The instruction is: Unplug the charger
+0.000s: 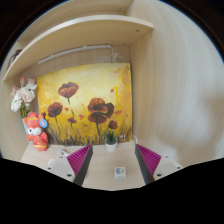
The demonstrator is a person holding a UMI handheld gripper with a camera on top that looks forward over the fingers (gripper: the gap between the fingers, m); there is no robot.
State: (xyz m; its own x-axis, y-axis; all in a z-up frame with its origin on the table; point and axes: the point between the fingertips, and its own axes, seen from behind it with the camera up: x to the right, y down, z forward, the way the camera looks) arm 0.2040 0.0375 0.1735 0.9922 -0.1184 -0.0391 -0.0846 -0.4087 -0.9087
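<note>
Gripper view is looking into a pale wooden desk nook, and the gripper (112, 160) is hanging low over the desk (108, 176) with its two fingers standing well apart. One magenta pad (78, 159) is showing on the left finger and the other on the right, with a wide stretch of bare desk lying between them. Nothing is being held or touched by either finger. Just ahead of the fingers, about midway between them, a small white charger (120, 172) is sitting flat on the desk top, or in something set into it; I cannot tell which, and any cable on it is too small to make out. Beyond the fingers, a painting (84, 103) of dark red poppies on a yellow ground is leaning against the back wall, filling most of the nook. A tiny dark pot with a green plant (111, 139) is standing in front of the painting, near the right finger's tip. Off to the left, an orange and white toy figure (37, 131) is standing beside the painting, with white flowers (22, 97) rising above it. A curved wooden shelf (75, 38) is running overhead, above the painting.
</note>
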